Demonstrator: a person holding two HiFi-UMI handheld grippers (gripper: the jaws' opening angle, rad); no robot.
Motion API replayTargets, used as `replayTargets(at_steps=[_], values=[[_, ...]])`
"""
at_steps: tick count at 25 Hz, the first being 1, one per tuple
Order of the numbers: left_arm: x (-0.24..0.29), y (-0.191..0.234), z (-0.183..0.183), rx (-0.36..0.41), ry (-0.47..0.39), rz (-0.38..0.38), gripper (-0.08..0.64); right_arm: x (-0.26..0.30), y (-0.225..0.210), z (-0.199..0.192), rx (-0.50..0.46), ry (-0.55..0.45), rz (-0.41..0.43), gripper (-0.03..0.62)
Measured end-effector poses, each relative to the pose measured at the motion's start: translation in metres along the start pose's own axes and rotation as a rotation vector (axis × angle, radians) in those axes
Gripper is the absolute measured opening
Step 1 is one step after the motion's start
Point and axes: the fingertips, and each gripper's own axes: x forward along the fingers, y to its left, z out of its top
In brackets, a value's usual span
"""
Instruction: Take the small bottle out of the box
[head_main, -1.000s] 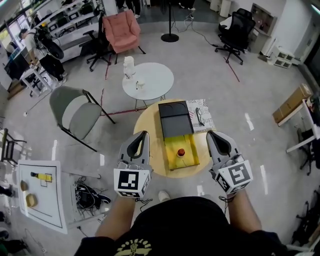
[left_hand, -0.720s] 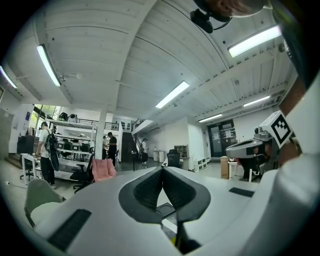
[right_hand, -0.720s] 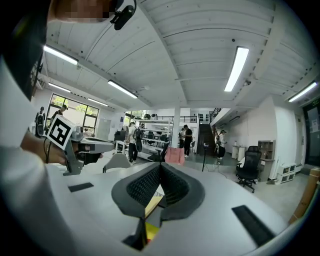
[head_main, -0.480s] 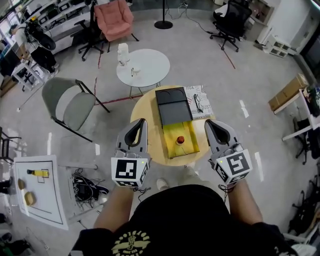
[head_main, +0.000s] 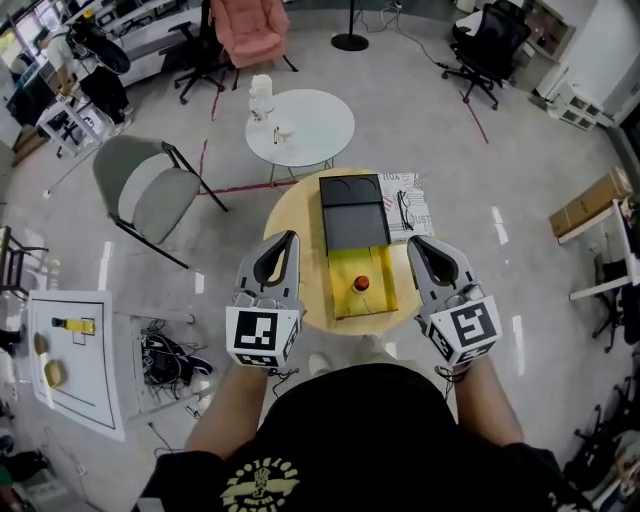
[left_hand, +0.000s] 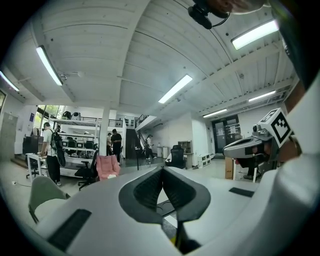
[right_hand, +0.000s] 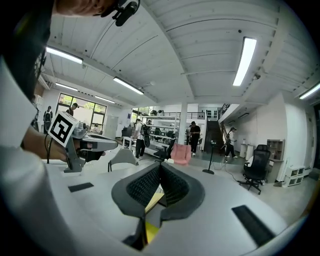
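The round wooden table stands right in front of the person, at 12 o'clock. A grey chair is on the floor at 9 o'clock from it. A white round table stands at 11 o'clock, a little apart.

On the wooden table lies the open box. Its black lid is flipped back toward 12 o'clock. Its yellow inside is toward 6 o'clock, close to the person. A printed sheet lies just beside the lid at 3 o'clock.

The left tool is held at 9 o'clock of the box, over the edge of the table. Its two jaws are pressed together with nothing between them. The right tool is held at 3 o'clock of the box. Its jaws are pressed together too, and they pinch nothing. Both tools point toward 12 o'clock, with the box between them.

The small bottle is inside the yellow part of the box, about in the middle. From above, mostly its red top shows
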Motion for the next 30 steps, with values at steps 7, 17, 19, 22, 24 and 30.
replayTargets(at_steps=[7,17,19,22,24,30], values=[[0.033,-0.009,-0.005,-0.001,0.025,0.033,0.014,0.022,-0.028,-0.014,0.009,0.020,0.058,0.015],[0.065,-0.020,-0.026,0.003,0.093,0.058,0.014,0.042,-0.039,-0.044,0.035,0.074,0.149,0.015],[0.066,-0.022,-0.029,0.000,0.101,0.061,0.014,0.043,-0.040,-0.051,0.038,0.089,0.156,0.015],[0.065,-0.023,-0.032,-0.001,0.105,0.065,0.014,0.043,-0.041,-0.061,0.045,0.105,0.152,0.015],[0.066,-0.020,-0.033,-0.001,0.101,0.070,0.014,0.044,-0.040,-0.063,0.048,0.096,0.160,0.015],[0.060,-0.018,-0.032,0.006,0.063,0.058,0.014,0.047,-0.026,-0.068,0.067,0.052,0.215,0.022]])
